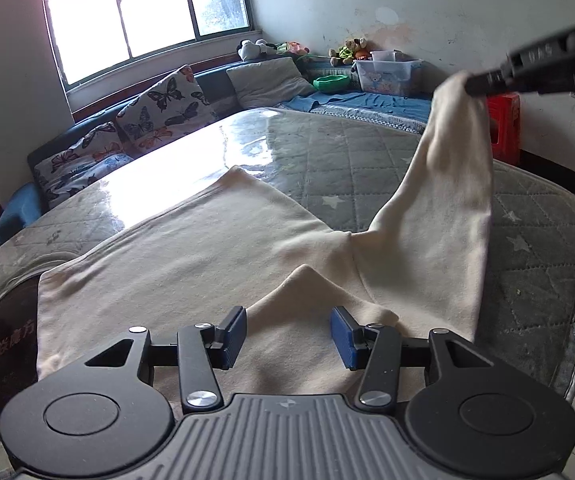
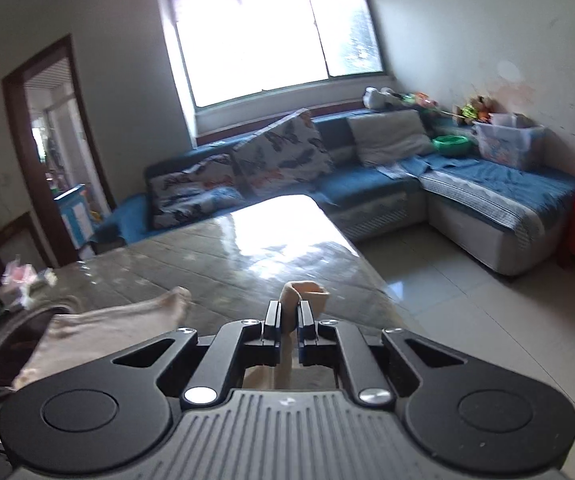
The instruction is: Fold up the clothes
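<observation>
So the cream garment (image 1: 207, 248) is spread flat on the quilted table (image 1: 347, 152), most of it on the near left side. The right gripper (image 2: 288, 320) has its 2 fingers (image 2: 272, 318) pinched tight on a bunched bit of sleeve, which pokes out past the tips. From the left wrist view that sleeve hangs lifted, up at the far right. The left gripper (image 1: 287, 336) is about half open, holding nothing, with the cloth lying just under and between its pads (image 1: 236, 336).
</observation>
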Available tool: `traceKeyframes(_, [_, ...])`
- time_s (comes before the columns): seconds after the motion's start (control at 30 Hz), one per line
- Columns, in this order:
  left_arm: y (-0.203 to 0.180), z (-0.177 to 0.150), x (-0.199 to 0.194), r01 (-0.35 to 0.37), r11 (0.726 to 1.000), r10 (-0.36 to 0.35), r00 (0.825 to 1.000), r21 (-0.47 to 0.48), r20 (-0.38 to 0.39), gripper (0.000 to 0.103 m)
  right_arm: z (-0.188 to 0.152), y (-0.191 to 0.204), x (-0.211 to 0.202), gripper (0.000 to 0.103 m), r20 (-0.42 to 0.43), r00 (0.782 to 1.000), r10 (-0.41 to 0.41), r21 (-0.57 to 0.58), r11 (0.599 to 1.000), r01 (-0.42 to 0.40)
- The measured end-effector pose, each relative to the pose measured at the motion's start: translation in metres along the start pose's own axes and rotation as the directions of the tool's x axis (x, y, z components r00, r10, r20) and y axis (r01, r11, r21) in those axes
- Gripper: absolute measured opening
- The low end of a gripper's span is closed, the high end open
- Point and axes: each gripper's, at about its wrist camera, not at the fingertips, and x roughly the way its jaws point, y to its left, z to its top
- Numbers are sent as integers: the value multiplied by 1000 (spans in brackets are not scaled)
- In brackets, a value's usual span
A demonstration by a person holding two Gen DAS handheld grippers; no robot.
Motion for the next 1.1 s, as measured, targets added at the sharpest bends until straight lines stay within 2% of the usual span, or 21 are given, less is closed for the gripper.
traceKeyframes(0.17, [16, -1, -20, -6, 999, 8, 999, -34, 40, 54, 16, 44, -12, 7, 15, 994, 112, -62, 992, -111])
traceKeyframes(0.23, [27, -3, -32, -19, 998, 23, 998, -55, 60, 55, 21, 74, -14, 7, 11, 985, 171, -108, 980, -169])
traceKeyframes(0.47, [84, -25, -68, -144, 977, 158, 984, -159, 78, 58, 23, 152, -7, 7, -32, 947, 321, -197, 926, -321])
traceKeyframes(0.63, [115, -48, -86, -220, 949, 238, 970, -225, 54, 58, 9, 217, 7, 7, -117, 893, 434, -246, 859, -450])
traceKeyframes(0.77, [133, -66, -96, -264, 926, 283, 959, -271, 31, 58, -15, 257, 19, 7, -216, 847, 486, -264, 806, -529])
traceKeyframes(0.87, [143, -76, -103, -292, 909, 309, 951, -297, 11, 58, -32, 275, 26, 6, -286, 817, 501, -269, 776, -571])
traceKeyframes(0.93, [147, -80, -105, -301, 902, 318, 948, -311, 5, 58, -44, 283, 32, 7, -350, 781, 518, -257, 748, -612])
traceKeyframes(0.97, [148, -82, -106, -305, 898, 322, 947, -318, 2, 58, -47, 285, 34, 9, -366, 771, 521, -250, 743, -620])
traceKeyframes(1.03, [149, -82, -108, -305, 897, 323, 946, -320, 4, 58, -46, 283, 31, 10, -371, 769, 520, -256, 739, -623])
traceKeyframes(1.1, [146, -81, -109, -299, 902, 318, 948, -313, 11, 58, -41, 273, 26, 10, -341, 790, 510, -272, 751, -602])
